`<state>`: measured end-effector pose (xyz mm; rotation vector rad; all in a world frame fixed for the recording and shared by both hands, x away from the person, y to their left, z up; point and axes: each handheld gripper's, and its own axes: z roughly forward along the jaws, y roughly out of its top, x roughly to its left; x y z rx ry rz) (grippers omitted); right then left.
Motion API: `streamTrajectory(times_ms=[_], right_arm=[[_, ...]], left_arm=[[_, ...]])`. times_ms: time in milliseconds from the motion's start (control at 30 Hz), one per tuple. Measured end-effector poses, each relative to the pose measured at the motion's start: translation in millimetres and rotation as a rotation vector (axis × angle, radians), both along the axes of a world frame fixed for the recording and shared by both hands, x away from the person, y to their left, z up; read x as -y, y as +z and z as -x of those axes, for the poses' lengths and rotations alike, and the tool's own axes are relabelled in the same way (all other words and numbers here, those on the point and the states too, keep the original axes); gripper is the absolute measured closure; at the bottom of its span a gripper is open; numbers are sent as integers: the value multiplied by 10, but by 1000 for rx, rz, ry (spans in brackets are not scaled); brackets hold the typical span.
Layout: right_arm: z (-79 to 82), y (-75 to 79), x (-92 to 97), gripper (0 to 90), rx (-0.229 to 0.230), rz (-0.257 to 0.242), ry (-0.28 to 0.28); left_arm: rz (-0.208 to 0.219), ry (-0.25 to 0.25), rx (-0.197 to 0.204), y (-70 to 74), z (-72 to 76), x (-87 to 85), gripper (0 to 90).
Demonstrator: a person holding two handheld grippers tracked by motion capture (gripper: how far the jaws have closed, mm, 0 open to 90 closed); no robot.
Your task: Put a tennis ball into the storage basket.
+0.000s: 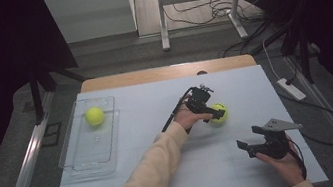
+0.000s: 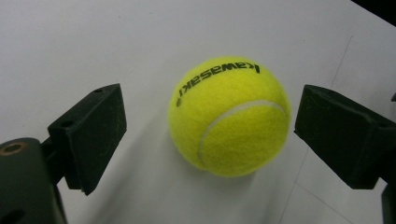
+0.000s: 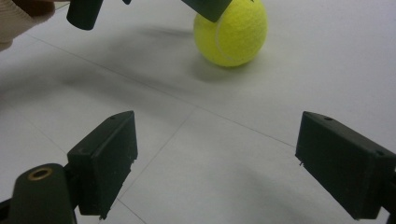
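Straddling the fuzzy yellow-green tennis ball (image 2: 229, 116) at centre frame of its own view, the left gripper (image 1: 209, 110) has its jaws spread wide, neither pad touching felt. The ball sits right of centre on the white table (image 1: 159, 125) in the high view. A lopsided close would likely nudge the round ball so it rolls away. Low and right, the right gripper (image 1: 255, 141) gapes over bare surface. Another ball (image 1: 94, 116) lies in the clear plastic tray (image 1: 113, 152) at left.

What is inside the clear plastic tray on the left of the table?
One yellow tennis ball lies near the far end of the clear plastic tray; the rest of its floor looks bare. Nothing covers it.
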<state>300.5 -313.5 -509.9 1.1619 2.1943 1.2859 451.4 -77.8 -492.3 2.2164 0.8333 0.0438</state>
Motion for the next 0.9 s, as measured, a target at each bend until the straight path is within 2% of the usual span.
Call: streamTrajectory(times_ms=[433, 533, 633, 700, 800, 900], right_arm=[[-1, -11, -6, 127, -1, 10, 5], [-3, -12, 1, 127, -2, 8, 2], [-1, -10, 3, 127, 0, 8, 3], [-1, -10, 7, 127, -1, 10, 0], [-3, -11, 18, 127, -1, 8, -3], [2, -9, 13, 128, 3, 14, -4]], left_arm=[[-6, -3, -16, -81, -30, 137, 108], [-13, -8, -16, -103, -29, 165, 146], [-13, -24, -11, -105, -9, 186, 250], [-42, -33, -8, -74, 5, 198, 261], [-63, -36, 1, -55, 14, 197, 266], [-63, -30, -2, -37, 16, 179, 269]])
